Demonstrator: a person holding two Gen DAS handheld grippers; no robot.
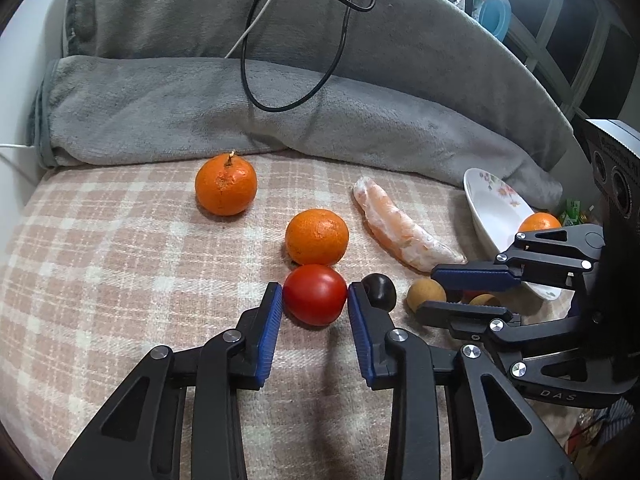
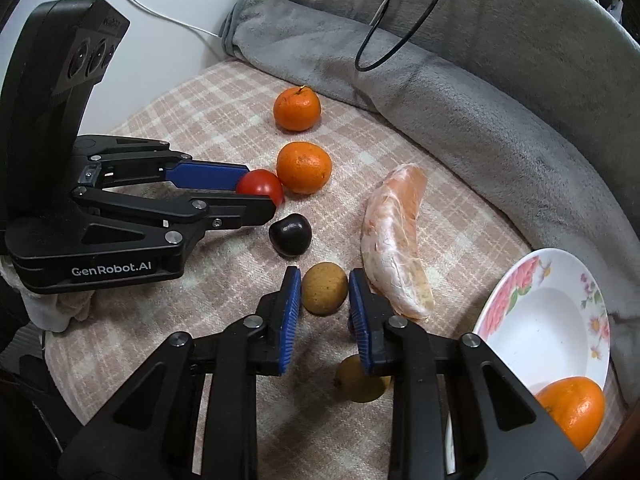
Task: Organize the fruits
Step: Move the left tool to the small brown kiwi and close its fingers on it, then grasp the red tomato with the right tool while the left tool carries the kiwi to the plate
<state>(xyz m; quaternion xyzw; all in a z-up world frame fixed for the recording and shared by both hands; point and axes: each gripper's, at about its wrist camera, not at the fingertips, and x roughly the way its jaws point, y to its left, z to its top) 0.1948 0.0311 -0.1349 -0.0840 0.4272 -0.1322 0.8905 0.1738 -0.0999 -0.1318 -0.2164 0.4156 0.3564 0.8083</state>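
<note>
A red tomato [image 1: 315,295] lies on the checked cloth, and my left gripper [image 1: 315,301] is shut on it, both blue pads against its sides. The right wrist view shows the same grip from the side, tomato [image 2: 260,187] at the fingertips. My right gripper [image 2: 324,293] is shut on a small brown round fruit [image 2: 324,289]; a second yellowish one [image 2: 362,380] lies under its right finger. Two mandarins [image 1: 226,185] [image 1: 317,237], a dark round fruit [image 1: 379,291] and a peeled citrus segment [image 1: 404,229] lie loose. Another mandarin [image 2: 572,410] rests in the floral plate [image 2: 544,320].
A folded grey blanket [image 1: 240,112] walls the cloth at the back and right. A black cable [image 1: 280,80] and a white cable hang over it. The plate leans tilted at the right edge. The two grippers stand close side by side.
</note>
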